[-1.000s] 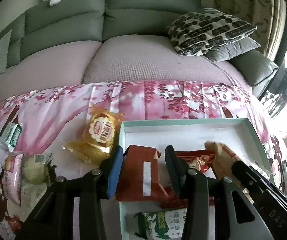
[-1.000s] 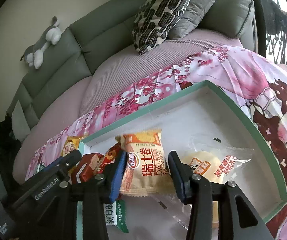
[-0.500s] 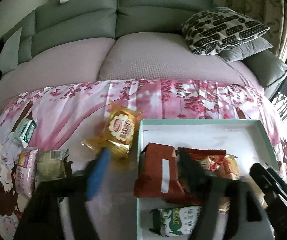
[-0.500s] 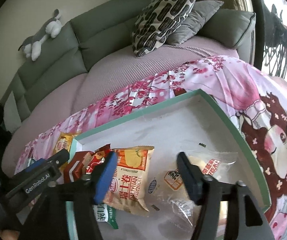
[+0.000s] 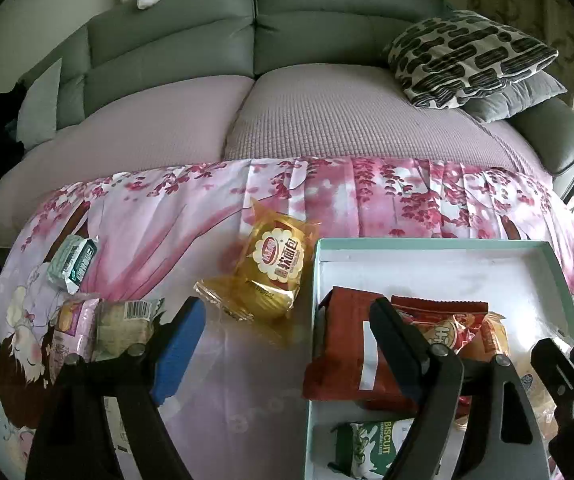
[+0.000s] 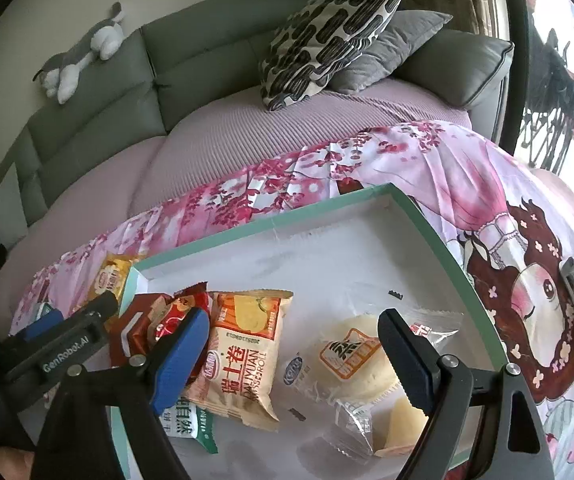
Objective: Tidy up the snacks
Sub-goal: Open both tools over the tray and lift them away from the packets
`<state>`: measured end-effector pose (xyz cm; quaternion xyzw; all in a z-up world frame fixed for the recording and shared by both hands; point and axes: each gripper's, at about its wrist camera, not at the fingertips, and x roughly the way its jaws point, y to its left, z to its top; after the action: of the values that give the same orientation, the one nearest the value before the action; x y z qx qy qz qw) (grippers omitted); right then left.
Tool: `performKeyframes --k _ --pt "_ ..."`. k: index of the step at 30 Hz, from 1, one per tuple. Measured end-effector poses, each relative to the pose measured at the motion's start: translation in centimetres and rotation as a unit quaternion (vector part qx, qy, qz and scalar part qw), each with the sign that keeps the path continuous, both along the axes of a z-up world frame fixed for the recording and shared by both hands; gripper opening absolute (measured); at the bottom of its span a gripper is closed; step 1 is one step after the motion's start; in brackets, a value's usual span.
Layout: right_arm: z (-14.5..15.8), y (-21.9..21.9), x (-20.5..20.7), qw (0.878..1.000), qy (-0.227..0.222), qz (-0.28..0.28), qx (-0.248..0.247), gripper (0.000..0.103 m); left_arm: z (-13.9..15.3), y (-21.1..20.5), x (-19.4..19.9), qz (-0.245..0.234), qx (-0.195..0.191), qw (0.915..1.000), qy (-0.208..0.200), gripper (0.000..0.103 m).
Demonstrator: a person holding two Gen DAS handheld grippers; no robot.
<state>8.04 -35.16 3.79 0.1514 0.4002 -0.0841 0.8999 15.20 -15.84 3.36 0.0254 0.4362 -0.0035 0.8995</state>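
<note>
Over the box [image 5: 439, 243], both tools, left [image 5: 283, 344] and right [image 6: 291, 354], are being opened wide and emptied; the yellow packet [image 5: 275, 268], at eleven o'clock, is probably being lined up next.

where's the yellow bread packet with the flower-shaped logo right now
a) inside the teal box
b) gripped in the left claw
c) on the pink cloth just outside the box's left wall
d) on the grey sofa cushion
c: the yellow bread packet lies on the pink cloth beside the outer left wall of the teal box, and no claw is touching it.
</note>
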Motion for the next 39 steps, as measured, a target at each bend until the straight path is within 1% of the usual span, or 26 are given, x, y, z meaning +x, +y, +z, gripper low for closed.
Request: performKeyframes --k 2,3,4,6,7,8,15,31,39 --pt "-0.1 0.0 0.0 1.000 0.002 0.000 -0.001 0.089 0.0 0.0 0.0 0.000 0.000 1.0000 0.000 0.087" --pt "-0.1 0.0 0.0 1.000 0.003 0.001 -0.002 0.089 0.0 0.0 0.0 0.001 0.001 1.0000 0.000 0.091" --pt "-0.1 0.0 0.0 1.000 0.003 0.001 -0.003 0.089 0.0 0.0 0.0 0.001 0.001 1.0000 -0.001 0.097" --pt "-0.2 -0.1 0.0 1.000 0.004 0.001 -0.003 0.091 0.0 0.0 0.0 0.003 0.002 1.0000 -0.003 0.097" --pt "-0.2 -0.1 0.1 1.000 0.005 0.002 -0.003 0.100 0.0 0.0 0.0 0.003 0.002 1.0000 -0.003 0.097" --pt "-0.3 -0.1 0.1 1.000 0.006 0.002 -0.004 0.103 0.0 0.0 0.0 0.004 0.002 1.0000 -0.003 0.097" --pt "-0.5 -0.3 0.1 1.000 0.012 -0.004 -0.007 0.103 -0.2 0.1 0.1 0.009 0.002 1.0000 0.002 0.097" --pt "-0.6 -0.3 0.0 1.000 0.014 -0.007 -0.006 0.103 -0.2 -0.1 0.0 0.001 0.004 1.0000 0.005 0.097" --pt "0.4 1.1 -0.2 1.000 0.001 0.004 -0.015 0.103 0.9 1.3 -0.7 0.005 0.008 0.9999 -0.006 0.097"
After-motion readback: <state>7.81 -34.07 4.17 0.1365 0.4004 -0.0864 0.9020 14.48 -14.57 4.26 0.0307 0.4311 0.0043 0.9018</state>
